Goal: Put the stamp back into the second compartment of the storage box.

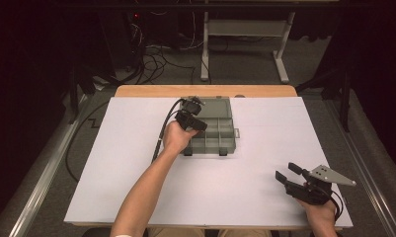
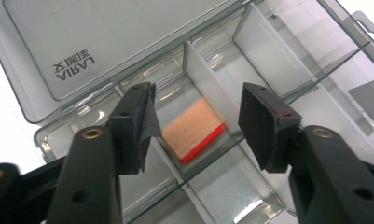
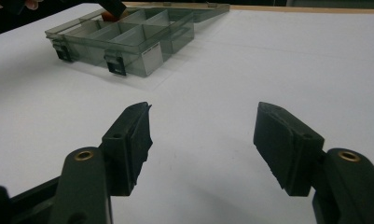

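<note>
Hovering with jaws wide over the flat pink block with a red edge [image 2: 194,133] in the clear grey plastic box [image 2: 72,51], the left gripper [image 2: 196,123] grips nothing — next, I think, it lifts away — while the right gripper [image 3: 203,140] waits open.

Dark room, cables [image 1: 153,61] on grey floor [image 1: 245,64].

In the left gripper view, the clear grey plastic compartment box [image 2: 278,60] is cut off by the frame's top and right edges. Between the fingers [image 2: 264,123], the tan, red-edged flat block [image 2: 194,130] is partly hidden by a divider wall; its lower end cannot be made out.
</note>
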A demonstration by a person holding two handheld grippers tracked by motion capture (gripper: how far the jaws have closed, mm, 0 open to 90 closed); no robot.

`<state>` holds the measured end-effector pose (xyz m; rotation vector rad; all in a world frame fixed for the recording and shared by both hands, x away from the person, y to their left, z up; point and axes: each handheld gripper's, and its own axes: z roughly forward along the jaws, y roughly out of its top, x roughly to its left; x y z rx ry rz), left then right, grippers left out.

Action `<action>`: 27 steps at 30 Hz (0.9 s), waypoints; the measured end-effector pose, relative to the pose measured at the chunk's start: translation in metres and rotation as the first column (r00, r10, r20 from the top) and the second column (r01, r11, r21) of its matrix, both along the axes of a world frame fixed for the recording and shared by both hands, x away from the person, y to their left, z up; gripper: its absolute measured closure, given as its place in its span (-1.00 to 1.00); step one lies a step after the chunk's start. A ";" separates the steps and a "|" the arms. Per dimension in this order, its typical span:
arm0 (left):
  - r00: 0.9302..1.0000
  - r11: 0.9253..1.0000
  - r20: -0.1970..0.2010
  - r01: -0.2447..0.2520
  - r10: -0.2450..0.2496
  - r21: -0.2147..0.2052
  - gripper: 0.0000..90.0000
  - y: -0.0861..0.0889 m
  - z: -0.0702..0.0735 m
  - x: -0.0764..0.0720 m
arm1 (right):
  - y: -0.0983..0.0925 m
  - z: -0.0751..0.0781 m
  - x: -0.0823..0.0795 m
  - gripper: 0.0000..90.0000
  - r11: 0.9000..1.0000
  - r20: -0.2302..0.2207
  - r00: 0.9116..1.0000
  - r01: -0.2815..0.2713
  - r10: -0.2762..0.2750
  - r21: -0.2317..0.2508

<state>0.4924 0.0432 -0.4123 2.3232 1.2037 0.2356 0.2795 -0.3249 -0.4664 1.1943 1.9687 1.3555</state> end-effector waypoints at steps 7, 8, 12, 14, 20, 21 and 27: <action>1.000 1.000 0.008 0.006 -0.006 -0.006 -0.05 0.004 0.004 -0.003 | 0.000 0.000 0.000 -0.19 1.000 -0.002 1.000 0.001 -0.001 0.000; 1.000 1.000 0.011 0.007 -0.007 -0.006 -0.05 0.004 0.005 -0.005 | 0.000 0.000 0.000 -0.19 1.000 -0.001 1.000 0.002 -0.002 0.000; 1.000 1.000 0.024 0.010 -0.010 -0.011 -0.05 0.006 0.006 -0.009 | 0.000 0.000 0.000 -0.19 1.000 -0.001 1.000 0.003 -0.003 -0.001; 1.000 1.000 0.022 0.011 -0.011 -0.023 -0.05 0.009 0.007 -0.011 | 0.000 0.000 0.000 -0.19 1.000 -0.002 1.000 0.003 -0.003 -0.001; 1.000 0.999 0.023 -0.001 0.002 -0.046 -0.05 0.019 0.007 -0.016 | 0.001 0.000 0.000 -0.19 1.000 -0.002 1.000 0.002 -0.002 -0.001; 1.000 0.999 0.024 -0.002 0.004 -0.051 -0.05 0.020 0.007 -0.017 | 0.001 0.000 0.000 -0.19 1.000 -0.002 1.000 0.002 -0.002 -0.001; 0.999 0.998 0.041 0.004 -0.001 -0.064 -0.05 0.024 0.010 -0.023 | 0.001 0.000 0.000 -0.19 1.000 -0.003 1.000 0.002 -0.002 -0.002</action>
